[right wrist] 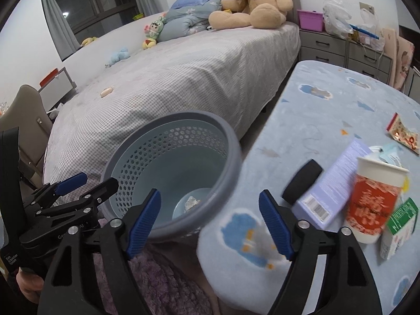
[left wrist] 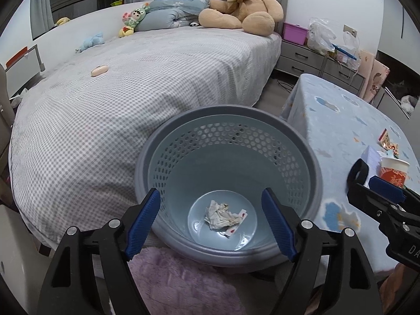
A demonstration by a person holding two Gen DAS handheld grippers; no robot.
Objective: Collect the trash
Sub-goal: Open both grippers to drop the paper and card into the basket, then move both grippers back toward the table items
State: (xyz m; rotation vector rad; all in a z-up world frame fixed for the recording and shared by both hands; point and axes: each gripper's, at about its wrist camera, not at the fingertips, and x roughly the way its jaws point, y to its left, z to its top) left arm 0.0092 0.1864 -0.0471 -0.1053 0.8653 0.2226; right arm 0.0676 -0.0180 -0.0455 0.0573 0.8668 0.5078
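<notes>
1. Left gripper (left wrist: 210, 220) and right gripper (right wrist: 210, 224) both hang wide apart, holding nothing.
2. Crumpled white paper wad (left wrist: 219, 214) already sits in the perforated blue-grey plastic bin (left wrist: 181, 147).
3. Still left near the blue-clothed table's (right wrist: 328, 110) right edge, I'd say: red-and-white paper cup (right wrist: 372, 207), lilac box (right wrist: 333, 181), green carton (right wrist: 399, 225), wrapper (right wrist: 403, 132).

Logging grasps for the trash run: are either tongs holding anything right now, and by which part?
Nothing is held. The left tongs stand open over the bin; the right tongs stand open, empty, above the table edge.
</notes>
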